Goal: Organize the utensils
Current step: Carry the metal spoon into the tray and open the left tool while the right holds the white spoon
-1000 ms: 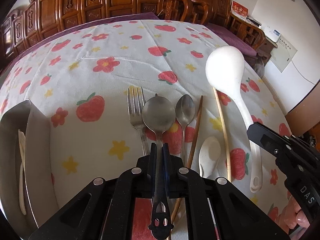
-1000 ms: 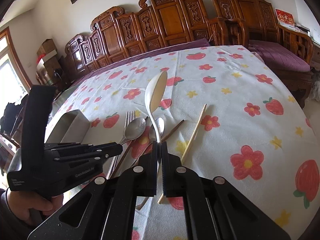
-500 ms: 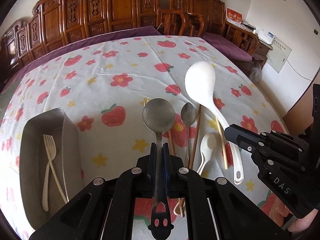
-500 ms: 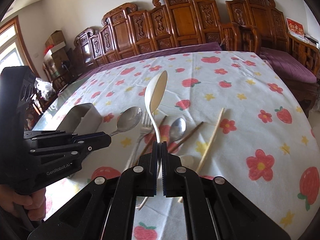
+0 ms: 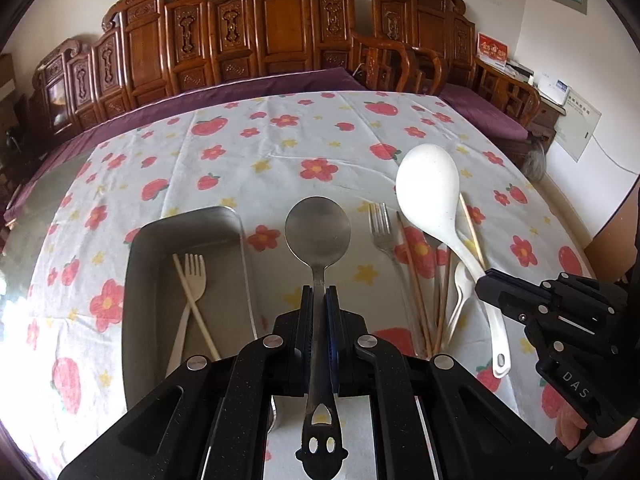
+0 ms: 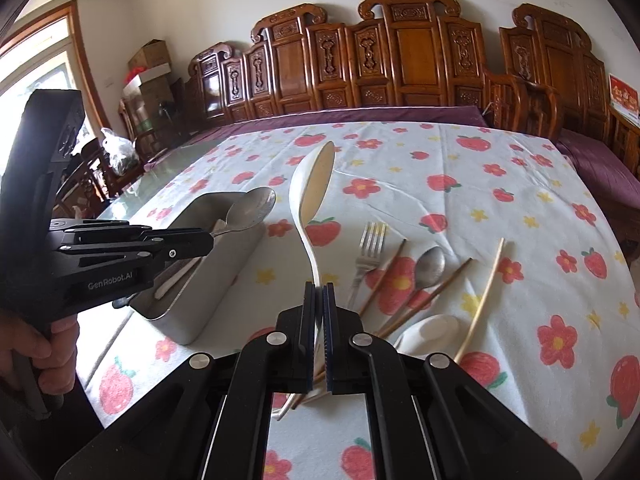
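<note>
My left gripper [image 5: 319, 294] is shut on a large steel spoon [image 5: 318, 232] and holds it in the air just right of a steel tray [image 5: 136, 280]; it also shows in the right wrist view [image 6: 250, 210]. The tray holds a cream fork [image 5: 194, 276] and a cream chopstick. My right gripper [image 6: 319, 292] is shut on the handle of a white rice ladle [image 6: 310, 196], lifted above the table; the ladle also shows in the left wrist view [image 5: 430, 184].
On the strawberry-print cloth [image 6: 460, 184] lie a steel fork [image 6: 368, 248], a small steel spoon [image 6: 428, 264], a small white spoon [image 6: 428, 330] and several wooden chopsticks [image 6: 486, 296]. Carved wooden chairs [image 6: 400, 60] stand behind the table.
Both grippers have risen and moved left with their utensils. The steel spoon now hangs beside the tray, and the ladle is clear of the utensil pile.
</note>
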Action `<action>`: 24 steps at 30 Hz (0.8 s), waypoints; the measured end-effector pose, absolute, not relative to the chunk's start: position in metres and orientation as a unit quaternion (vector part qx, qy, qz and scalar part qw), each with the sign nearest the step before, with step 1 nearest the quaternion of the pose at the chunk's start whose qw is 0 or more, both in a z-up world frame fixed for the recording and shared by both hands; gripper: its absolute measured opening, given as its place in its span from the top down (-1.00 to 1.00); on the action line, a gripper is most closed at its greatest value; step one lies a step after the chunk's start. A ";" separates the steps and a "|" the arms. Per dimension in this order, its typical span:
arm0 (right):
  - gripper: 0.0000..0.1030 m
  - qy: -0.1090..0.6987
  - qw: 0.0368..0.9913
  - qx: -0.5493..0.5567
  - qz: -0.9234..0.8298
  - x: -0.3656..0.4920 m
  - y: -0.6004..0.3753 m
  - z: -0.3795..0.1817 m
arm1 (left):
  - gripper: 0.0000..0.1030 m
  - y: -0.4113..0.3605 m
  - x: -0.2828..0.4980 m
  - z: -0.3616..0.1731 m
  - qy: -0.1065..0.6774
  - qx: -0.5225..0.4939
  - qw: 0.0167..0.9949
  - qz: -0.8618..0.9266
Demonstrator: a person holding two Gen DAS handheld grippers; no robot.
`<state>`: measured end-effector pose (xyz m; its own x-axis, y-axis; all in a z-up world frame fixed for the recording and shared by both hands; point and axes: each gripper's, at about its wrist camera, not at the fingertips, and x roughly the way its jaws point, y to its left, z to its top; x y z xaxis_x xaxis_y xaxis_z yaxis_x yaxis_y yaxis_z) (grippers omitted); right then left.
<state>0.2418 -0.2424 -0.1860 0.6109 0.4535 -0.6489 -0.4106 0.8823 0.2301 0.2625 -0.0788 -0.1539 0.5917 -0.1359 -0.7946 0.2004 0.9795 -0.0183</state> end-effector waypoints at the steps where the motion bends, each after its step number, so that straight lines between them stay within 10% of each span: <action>1: 0.91 0.369 0.896 0.027 0.244 0.240 -0.239 -0.185 | 0.90 -0.073 0.261 -0.153 0.441 0.035 0.892 -0.091; 24: 0.91 0.384 0.888 -0.002 0.253 0.231 -0.215 -0.199 | 0.89 0.020 0.277 -0.194 0.463 0.012 0.886 -0.008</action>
